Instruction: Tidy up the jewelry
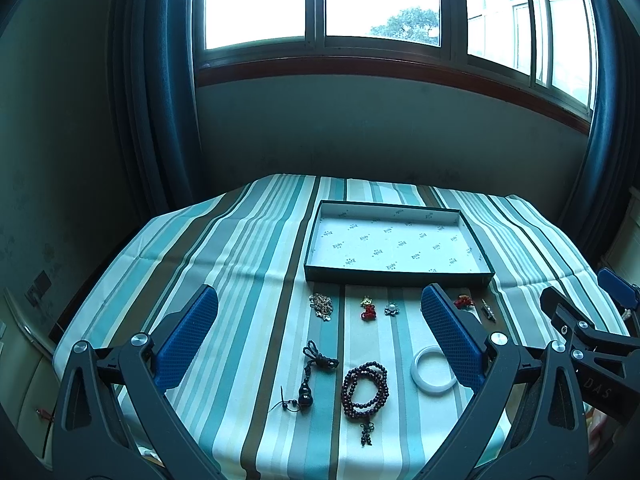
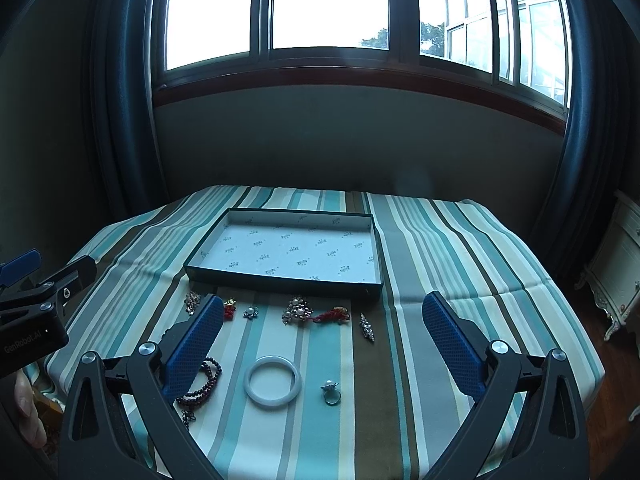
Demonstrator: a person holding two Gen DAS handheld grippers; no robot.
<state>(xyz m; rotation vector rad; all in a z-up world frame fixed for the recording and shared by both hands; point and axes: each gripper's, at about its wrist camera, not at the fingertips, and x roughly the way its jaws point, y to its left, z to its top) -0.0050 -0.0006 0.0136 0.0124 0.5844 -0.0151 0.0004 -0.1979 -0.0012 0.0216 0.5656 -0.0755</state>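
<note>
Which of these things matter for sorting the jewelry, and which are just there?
For the job: tray, white bangle, dark bead bracelet, gourd pendant, pearl ring, brooches and red charms in the row.

Just there: striped tablecloth, curtains, window, white cabinet.

1. Left gripper (image 1: 319, 336): two black, wishbone-shaped linkage arms, each with triangular cut-outs.
2. Fingers (image 1: 188, 340): blue pads with a fine diamond-grid texture.
3. Pivots: round silver caps at each joint.
4. Right gripper (image 2: 322, 344): identical build and colours.
5. Markings: white "GenRobot.AI" lettering on the left unit's black housing, seen from the right wrist view; cross-head screws nearby.
</note>
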